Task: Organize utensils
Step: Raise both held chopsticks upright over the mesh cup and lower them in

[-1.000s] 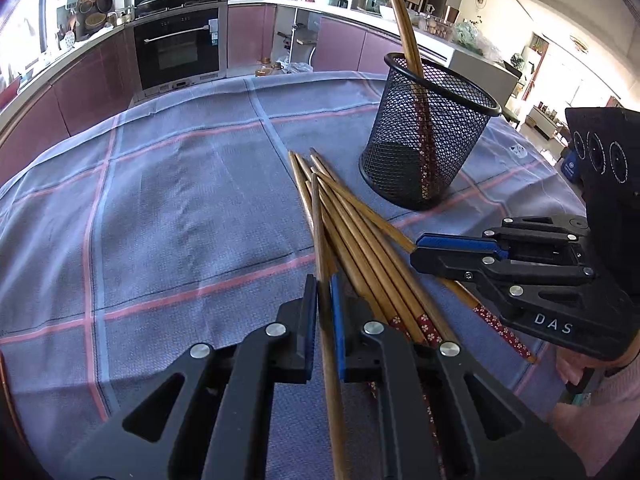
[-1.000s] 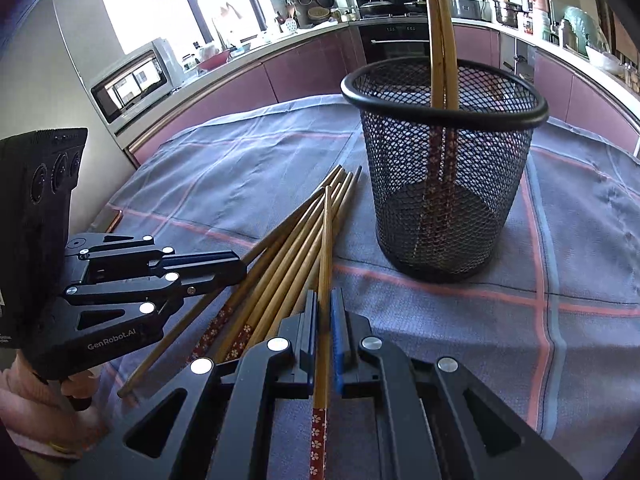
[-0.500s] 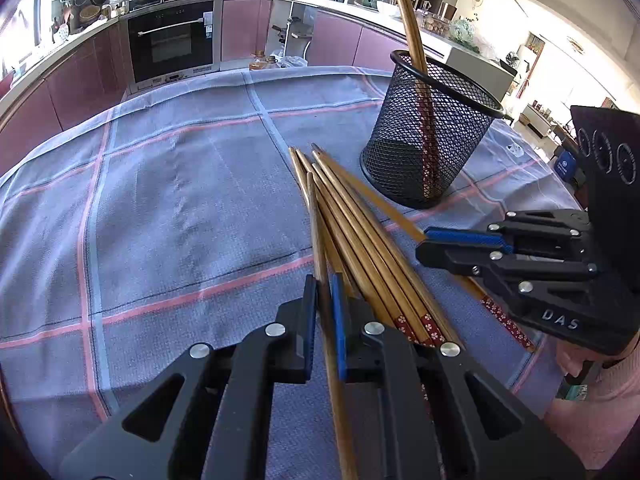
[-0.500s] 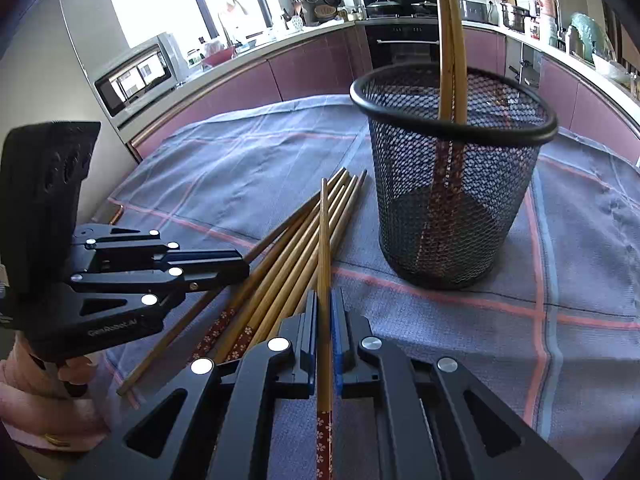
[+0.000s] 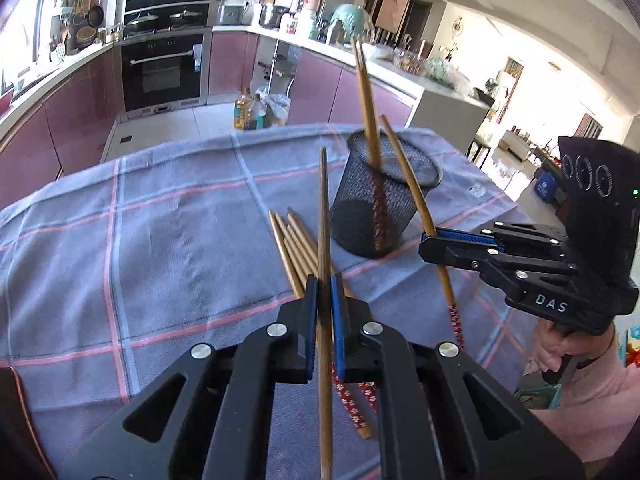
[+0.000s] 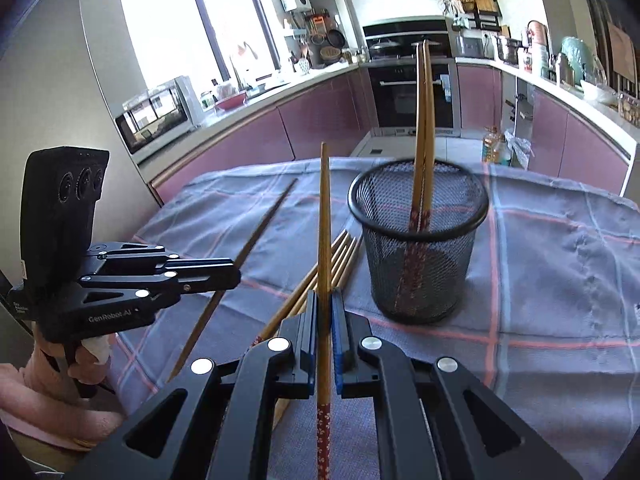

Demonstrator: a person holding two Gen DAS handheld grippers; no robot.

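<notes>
Both grippers have risen — the left gripper [image 5: 325,312] and right gripper [image 6: 325,322] each lifting one chopstick clear of the pile [image 5: 294,248] on the table.

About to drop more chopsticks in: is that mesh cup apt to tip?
Possibly. The mesh cup looks light, being open wire, and the two chopsticks inside stand far above its rim, leaning to one side. Its base looks broad on the cloth, so gentle drops probably suit.
</notes>
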